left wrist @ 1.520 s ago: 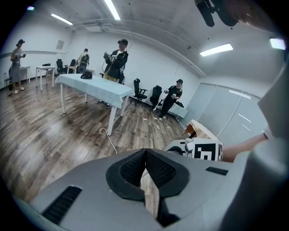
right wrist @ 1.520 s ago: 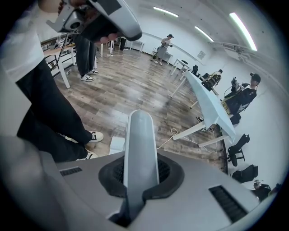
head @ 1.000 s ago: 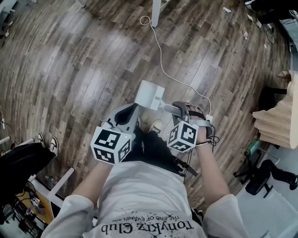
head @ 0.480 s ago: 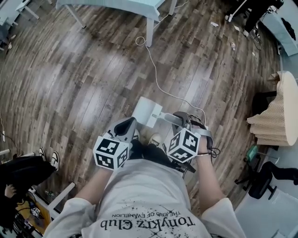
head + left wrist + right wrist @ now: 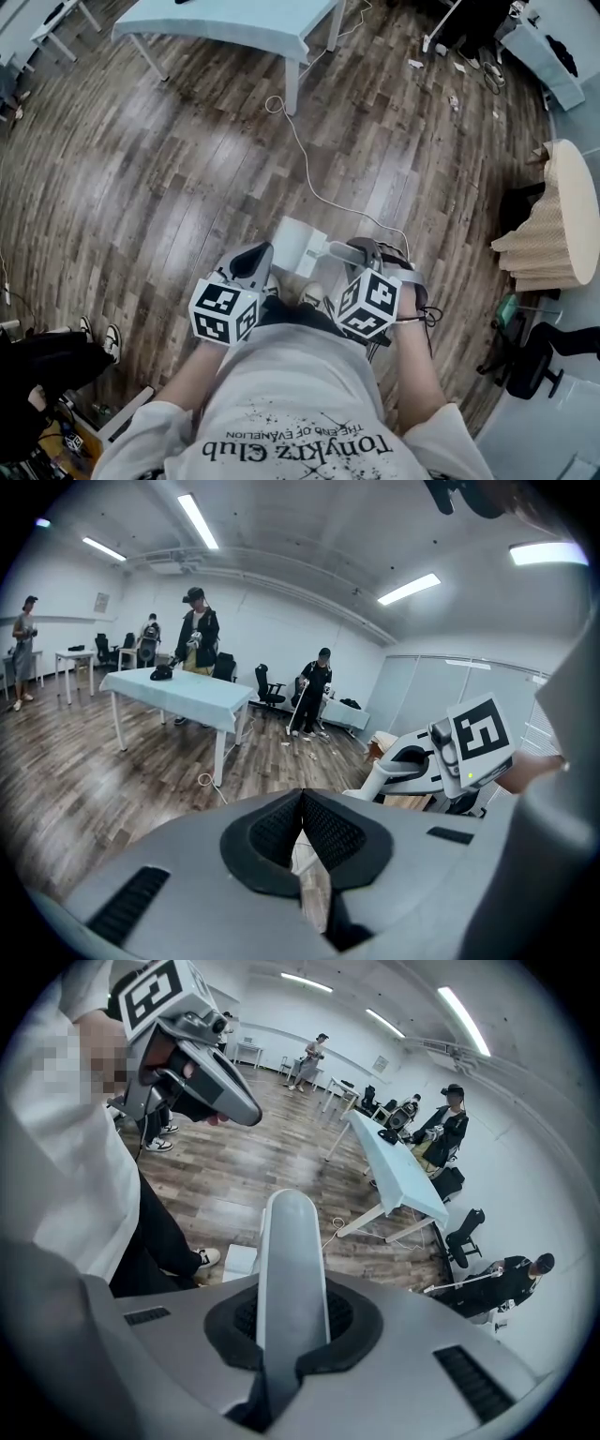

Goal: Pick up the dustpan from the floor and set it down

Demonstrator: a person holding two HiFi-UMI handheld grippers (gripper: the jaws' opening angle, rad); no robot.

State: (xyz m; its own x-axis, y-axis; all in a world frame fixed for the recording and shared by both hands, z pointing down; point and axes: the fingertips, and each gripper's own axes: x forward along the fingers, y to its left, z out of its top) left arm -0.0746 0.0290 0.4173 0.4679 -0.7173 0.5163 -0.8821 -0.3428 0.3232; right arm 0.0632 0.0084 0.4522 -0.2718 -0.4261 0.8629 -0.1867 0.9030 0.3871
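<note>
We hold a pale grey plastic dustpan [image 5: 298,246]. It has a smooth, flat, boxy pan and a long rounded handle. Our right gripper [image 5: 354,249] is smooth grey with bumpy black lining in its jaws. They are squeezed tight on the handle, so they are almost together. Our left gripper [image 5: 255,258] looks the same. Its jaws touch at the tips and hold nothing. The dustpan hangs over the dark brown wood-plank floor [image 5: 159,169], well away from the light blue table [image 5: 234,19], on the side nearest us. A thin white cable [image 5: 307,164] curls from the table's leg toward the dustpan.
</note>
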